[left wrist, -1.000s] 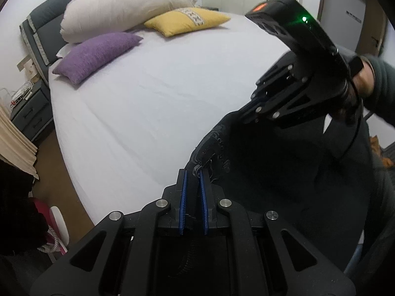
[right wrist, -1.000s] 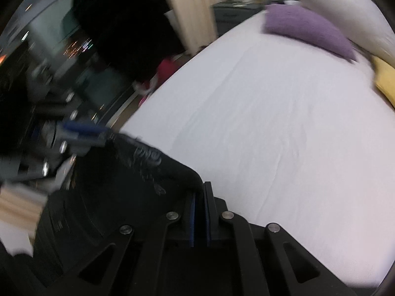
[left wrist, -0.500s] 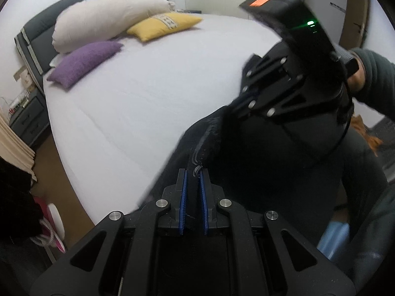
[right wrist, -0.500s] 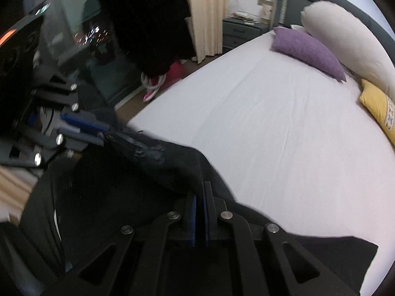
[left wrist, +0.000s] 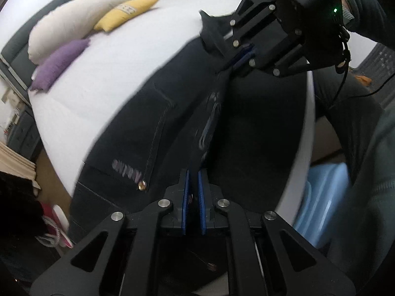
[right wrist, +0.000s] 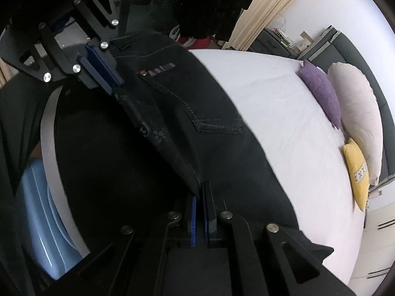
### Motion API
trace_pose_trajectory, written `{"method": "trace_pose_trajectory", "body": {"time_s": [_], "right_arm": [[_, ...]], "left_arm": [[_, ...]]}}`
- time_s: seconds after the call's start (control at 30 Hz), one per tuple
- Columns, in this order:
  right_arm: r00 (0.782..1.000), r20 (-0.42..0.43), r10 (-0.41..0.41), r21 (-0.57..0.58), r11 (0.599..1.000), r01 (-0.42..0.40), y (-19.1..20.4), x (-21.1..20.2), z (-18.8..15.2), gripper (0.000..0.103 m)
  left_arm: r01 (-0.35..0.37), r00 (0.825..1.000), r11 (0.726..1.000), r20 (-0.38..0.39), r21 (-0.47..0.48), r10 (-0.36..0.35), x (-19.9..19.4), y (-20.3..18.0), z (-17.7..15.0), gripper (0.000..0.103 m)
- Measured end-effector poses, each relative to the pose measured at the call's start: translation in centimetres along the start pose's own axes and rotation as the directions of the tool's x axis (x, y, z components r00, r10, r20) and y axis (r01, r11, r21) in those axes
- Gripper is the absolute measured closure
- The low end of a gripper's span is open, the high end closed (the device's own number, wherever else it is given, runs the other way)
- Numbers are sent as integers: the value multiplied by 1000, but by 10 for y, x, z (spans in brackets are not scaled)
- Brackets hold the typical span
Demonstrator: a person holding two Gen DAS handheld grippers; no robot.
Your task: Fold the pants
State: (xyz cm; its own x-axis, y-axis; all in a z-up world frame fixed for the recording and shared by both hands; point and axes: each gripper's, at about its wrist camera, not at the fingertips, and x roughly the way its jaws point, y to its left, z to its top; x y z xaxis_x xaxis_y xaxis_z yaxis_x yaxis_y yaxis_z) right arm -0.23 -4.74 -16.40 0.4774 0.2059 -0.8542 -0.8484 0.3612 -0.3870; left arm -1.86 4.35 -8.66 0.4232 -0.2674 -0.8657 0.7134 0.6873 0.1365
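Black jeans point(left wrist: 153, 123) are stretched by the waistband over the near edge of a white bed point(left wrist: 118, 69). A back pocket, stitching and a rivet show. My left gripper point(left wrist: 193, 172) is shut on one end of the waistband. The right gripper point(left wrist: 243, 55) pinches the other end, further away at the upper right of the left wrist view. From the right wrist camera, the right gripper point(right wrist: 199, 190) is shut on the waistband, and the jeans point(right wrist: 197, 113) run up to the left gripper point(right wrist: 116, 88) at the upper left. A leg end point(left wrist: 209, 32) lies on the bed.
Purple point(left wrist: 58, 66), cream point(left wrist: 76, 32) and yellow point(left wrist: 126, 12) pillows lie at the bed's head by a grey headboard. A light blue bin point(left wrist: 321, 197) stands by the bed at the lower right. A person's sleeve point(left wrist: 363, 2) holds the right gripper. Cream curtains point(right wrist: 266, 7) hang beyond the bed.
Both grippers have swung the jeans over the bed and lower; the cloth now lies spread on the sheet, with the waistband pulled taut between them. Both stay shut.
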Motion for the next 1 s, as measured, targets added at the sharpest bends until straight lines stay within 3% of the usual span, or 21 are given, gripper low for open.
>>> {"method": "trace_pose_trajectory", "body": {"time_s": [0.27,0.57,1.0], "right_arm": [[998,8,-60,-35,998,60,32,-2,1,98],[995,7,-102,-126,987,102,84,-17,-4,98],[989,-15,-147,-197,970,141,114,-16,-6,98]], "left_arm": [[-38,999,999,4,26,38,-5,-23,-21,98],[-23,1000,999,5,28,23,-12,-12,-27,99],[-33,999,994,-19,100,35,-21,-31,-44,99]]}}
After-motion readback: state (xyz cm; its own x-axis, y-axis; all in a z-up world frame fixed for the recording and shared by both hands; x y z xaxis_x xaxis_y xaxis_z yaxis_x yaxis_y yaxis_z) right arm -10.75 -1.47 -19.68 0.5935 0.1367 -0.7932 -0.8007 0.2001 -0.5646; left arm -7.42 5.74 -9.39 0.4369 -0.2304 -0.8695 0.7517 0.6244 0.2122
